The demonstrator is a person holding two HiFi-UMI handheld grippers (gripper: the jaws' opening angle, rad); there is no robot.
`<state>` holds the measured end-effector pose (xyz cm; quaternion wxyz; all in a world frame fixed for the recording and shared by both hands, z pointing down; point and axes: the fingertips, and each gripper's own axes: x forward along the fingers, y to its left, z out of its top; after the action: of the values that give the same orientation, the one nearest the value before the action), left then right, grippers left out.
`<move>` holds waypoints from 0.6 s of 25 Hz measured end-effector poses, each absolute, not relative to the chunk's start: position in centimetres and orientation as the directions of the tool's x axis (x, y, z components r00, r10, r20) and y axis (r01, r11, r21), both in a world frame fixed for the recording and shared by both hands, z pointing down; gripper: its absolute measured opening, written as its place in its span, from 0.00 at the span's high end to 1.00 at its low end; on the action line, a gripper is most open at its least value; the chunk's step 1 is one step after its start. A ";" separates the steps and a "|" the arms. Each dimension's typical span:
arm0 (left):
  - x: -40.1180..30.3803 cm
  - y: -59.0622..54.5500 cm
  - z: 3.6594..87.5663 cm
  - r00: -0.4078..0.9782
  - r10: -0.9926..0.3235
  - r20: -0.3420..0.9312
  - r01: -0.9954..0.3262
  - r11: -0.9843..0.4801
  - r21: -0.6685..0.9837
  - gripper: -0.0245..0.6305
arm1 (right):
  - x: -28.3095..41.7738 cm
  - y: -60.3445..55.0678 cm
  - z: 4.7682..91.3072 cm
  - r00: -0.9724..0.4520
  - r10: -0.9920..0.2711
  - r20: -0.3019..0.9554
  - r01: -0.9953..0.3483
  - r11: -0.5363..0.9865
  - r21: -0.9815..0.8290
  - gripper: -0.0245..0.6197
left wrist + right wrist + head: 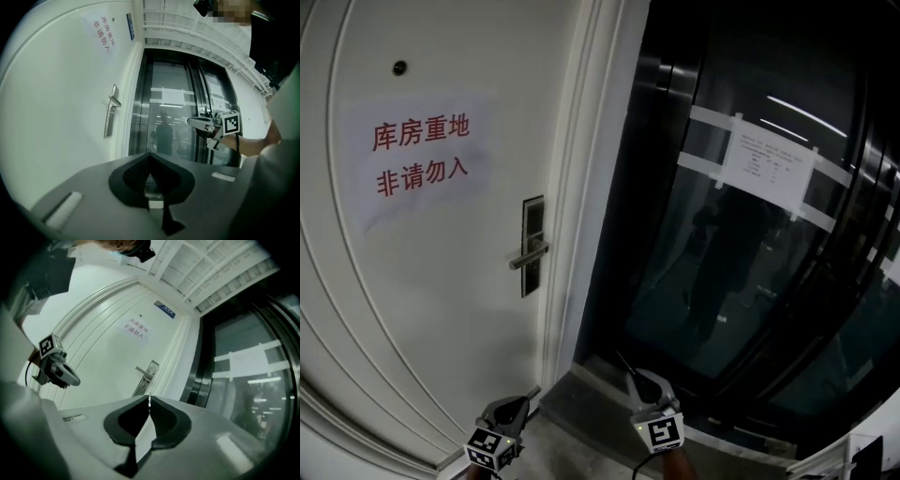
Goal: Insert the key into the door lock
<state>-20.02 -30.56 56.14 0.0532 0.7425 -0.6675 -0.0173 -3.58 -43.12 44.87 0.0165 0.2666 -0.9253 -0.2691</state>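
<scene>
A white door point(441, 281) bears a metal lock plate point(532, 225) with a lever handle point(528, 255); the plate also shows in the left gripper view point(109, 123) and the right gripper view point(149, 369). My right gripper point(634, 377) is low in front of the door frame, shut on a thin key point(622, 360) that pokes out past its tips point(149, 400). My left gripper point(532, 391) hangs to its left near the door's foot, its jaws together with nothing in them point(150, 154). Both are well short of the lock.
A paper sign with red characters point(420, 155) is stuck on the door above the lock. A dark glass door point(750, 234) with taped paper point(767, 169) fills the right. Between them runs the white door frame point(595, 187). A person's sleeve point(276, 164) is at the right.
</scene>
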 end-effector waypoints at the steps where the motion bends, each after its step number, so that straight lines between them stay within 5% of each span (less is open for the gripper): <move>1: -20.7 -30.2 56.2 0.088 -0.995 0.045 -0.991 -0.083 0.104 0.96 | -4.7 -43.4 44.3 -0.866 -0.488 -0.106 -0.460 0.697 0.550 0.95; 15: -29.9 -26.8 56.7 -0.236 -0.972 0.019 -0.967 0.237 0.091 0.96 | -21.9 -49.0 41.0 -0.951 -0.305 -0.043 -0.161 0.373 0.914 0.94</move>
<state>-29.85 -26.80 56.66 0.0357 0.6170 -0.7856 -0.0298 -21.95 -49.00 40.98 0.0666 0.1410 -0.8259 -0.5419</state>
